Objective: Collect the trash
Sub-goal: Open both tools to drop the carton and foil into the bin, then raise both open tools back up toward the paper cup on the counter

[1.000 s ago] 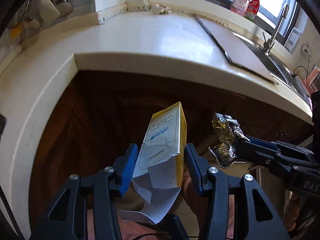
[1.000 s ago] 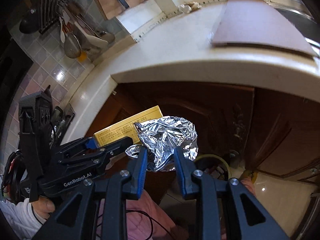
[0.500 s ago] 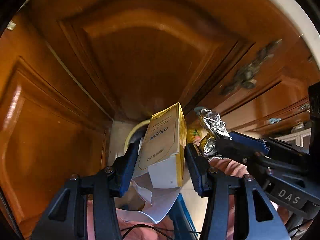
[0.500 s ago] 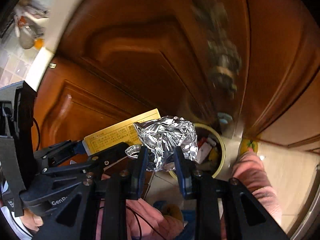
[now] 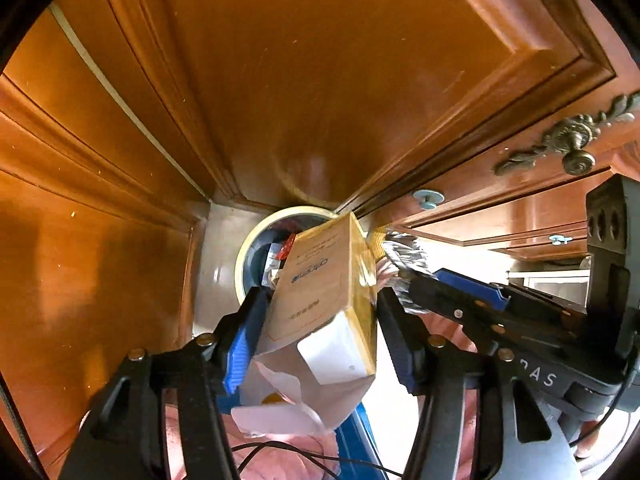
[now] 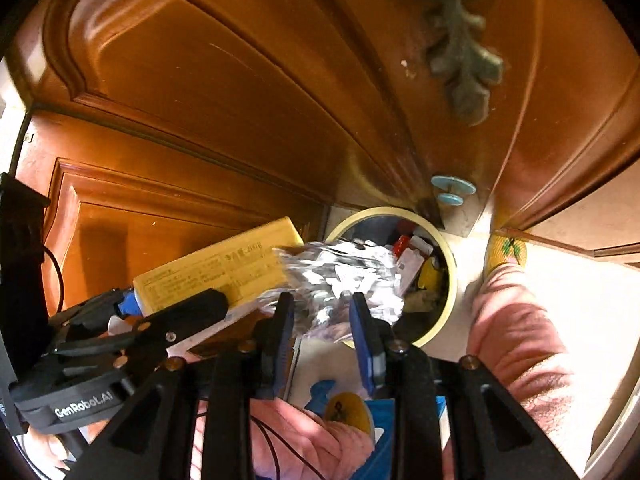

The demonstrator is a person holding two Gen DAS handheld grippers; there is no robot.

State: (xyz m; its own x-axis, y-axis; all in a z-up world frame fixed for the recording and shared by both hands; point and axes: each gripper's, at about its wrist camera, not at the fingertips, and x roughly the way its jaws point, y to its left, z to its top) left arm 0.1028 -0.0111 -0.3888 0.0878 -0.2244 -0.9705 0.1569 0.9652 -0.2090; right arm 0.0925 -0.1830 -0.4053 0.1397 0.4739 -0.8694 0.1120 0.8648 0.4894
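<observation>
Wooden cabinet doors fill your view. Below them on the floor stands the bin, already holding trash. Your left gripper clamps the yellow carton over the rim; your right gripper pinches the foil ball beside it.

**Q:** How is each unit built?

**A:** Left gripper and right gripper: black plastic frames, blue ribbed finger pads, silver screws at the joints. White lettering reads "GenRobot.AI" and "DAS". Thin black cables trail behind.

**Q:** And the operator?

**A:** Pink fleece clothing.
</observation>
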